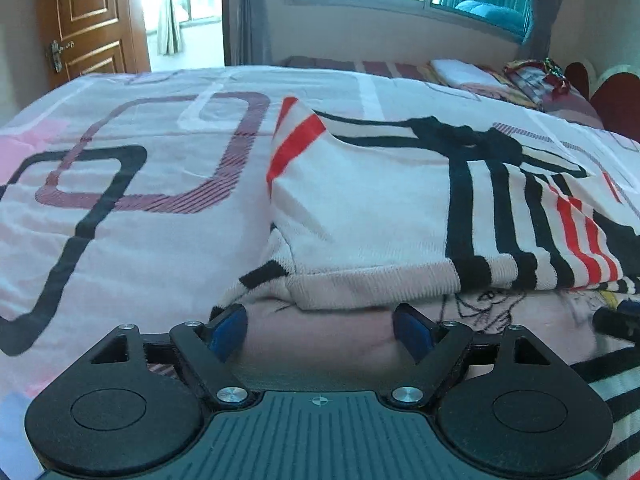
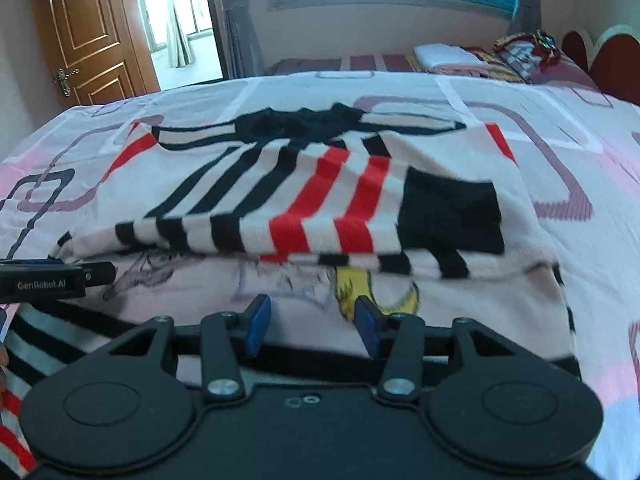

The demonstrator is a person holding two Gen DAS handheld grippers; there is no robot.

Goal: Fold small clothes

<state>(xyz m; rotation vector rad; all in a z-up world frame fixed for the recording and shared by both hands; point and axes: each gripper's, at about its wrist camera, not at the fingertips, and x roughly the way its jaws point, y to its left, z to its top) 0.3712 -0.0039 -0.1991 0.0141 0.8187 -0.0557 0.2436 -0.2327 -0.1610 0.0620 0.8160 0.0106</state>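
A small knit sweater (image 1: pixel 360 208) (image 2: pixel 320 208), white with black and red stripes, lies on the bed with its sides folded over the middle. Below the folds its pale pink front with a cartoon drawing (image 2: pixel 352 292) shows. My left gripper (image 1: pixel 320 330) hovers open and wide over the near pink part, with nothing pinched between its blue pads (image 1: pixel 228 330). My right gripper (image 2: pixel 313 326) stands open with a narrower gap over the same pink area, and no cloth is bunched between its pads. In the right wrist view the left gripper (image 2: pixel 56 276) pokes in from the left edge.
The patterned pink and white bedsheet (image 1: pixel 140 220) (image 2: pixel 580 128) spreads around the sweater. At the far right end of the bed lie a folded white item (image 1: pixel 460 72) (image 2: pixel 440 56) and a colourful heap (image 1: pixel 536 76), by a red headboard (image 1: pixel 616 100). A brown door (image 1: pixel 88 20) stands far left.
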